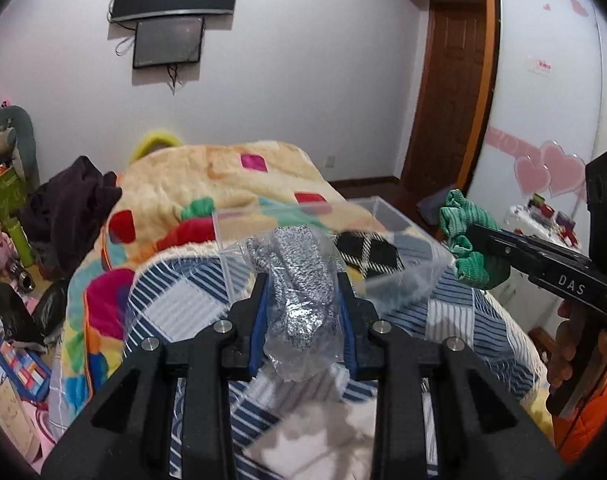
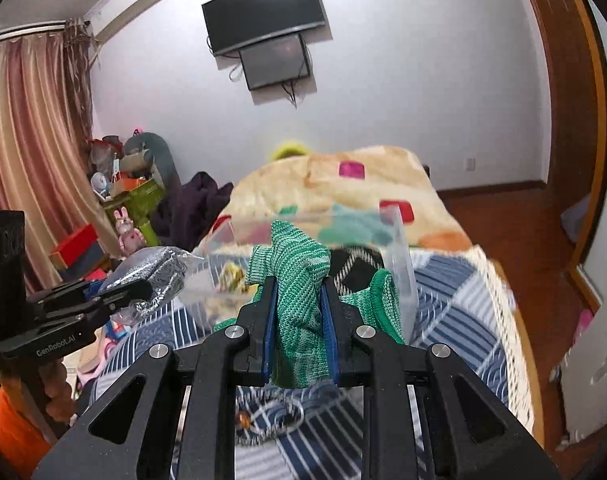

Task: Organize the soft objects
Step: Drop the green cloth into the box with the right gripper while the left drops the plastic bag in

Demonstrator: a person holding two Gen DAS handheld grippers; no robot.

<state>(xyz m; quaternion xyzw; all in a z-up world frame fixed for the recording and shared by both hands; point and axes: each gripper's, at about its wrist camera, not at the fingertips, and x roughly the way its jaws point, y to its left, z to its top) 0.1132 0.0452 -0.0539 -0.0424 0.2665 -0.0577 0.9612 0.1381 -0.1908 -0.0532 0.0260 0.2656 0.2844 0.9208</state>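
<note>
My left gripper (image 1: pixel 303 284) is shut on a grey speckled knit item in a clear plastic bag (image 1: pixel 299 280), held above the bed. It also shows at the left of the right wrist view (image 2: pixel 159 272). My right gripper (image 2: pixel 299 284) is shut on a green knit cloth (image 2: pixel 299 280), also seen at the right of the left wrist view (image 1: pixel 467 240). A clear plastic box (image 1: pixel 387 216) sits on the bed just beyond both grippers; it also shows in the right wrist view (image 2: pixel 399 248).
The bed has a blue striped patchwork cover (image 1: pixel 463 320) and a colourful fleece blanket (image 1: pixel 207 184). A dark garment (image 1: pixel 71 208) lies at the bed's left. Toys and boxes (image 2: pixel 123 208) crowd the floor on the left. A wooden door (image 1: pixel 447 80) stands at the right.
</note>
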